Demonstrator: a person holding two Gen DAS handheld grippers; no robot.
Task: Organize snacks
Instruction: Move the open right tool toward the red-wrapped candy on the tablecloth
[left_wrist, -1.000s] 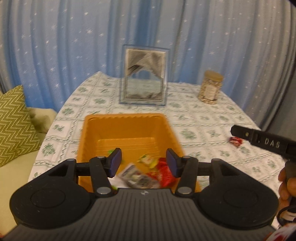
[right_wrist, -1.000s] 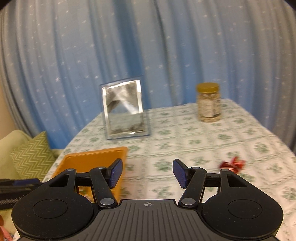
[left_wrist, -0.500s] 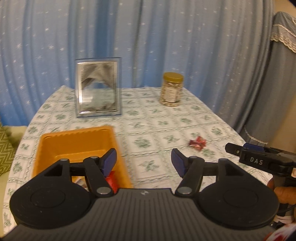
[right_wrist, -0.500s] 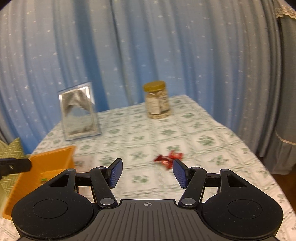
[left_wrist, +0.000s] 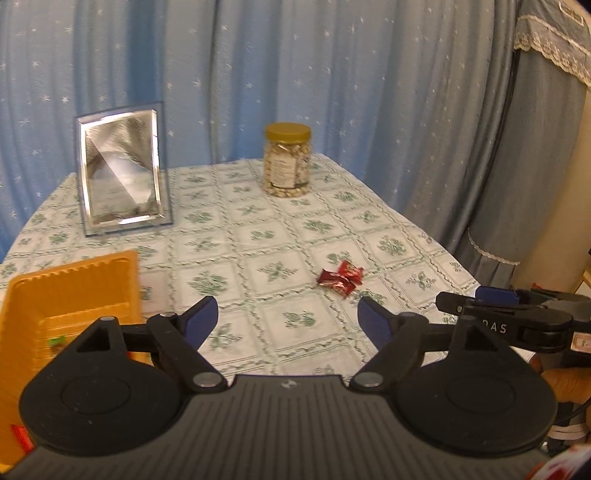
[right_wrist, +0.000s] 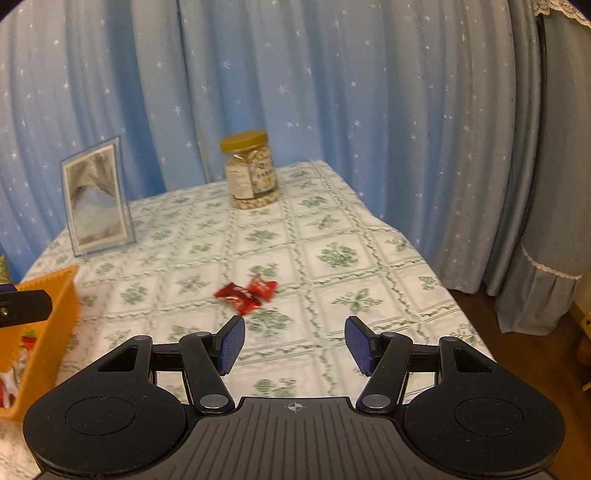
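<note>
Two red snack packets lie together on the flowered tablecloth, also in the right wrist view. An orange tray with a few snacks in it sits at the left, also at the left edge of the right wrist view. My left gripper is open and empty, above the table between tray and packets. My right gripper is open and empty, just short of the packets and a little to their right. It shows side-on in the left wrist view.
A mirror in a clear frame stands at the back left. A jar of nuts with a gold lid stands at the back. Blue starred curtains hang behind. The table's right edge drops to a wooden floor.
Both grippers have swung right, away from the tray and toward the red packets. The right gripper has come closer to the packets. Both stayed open.
</note>
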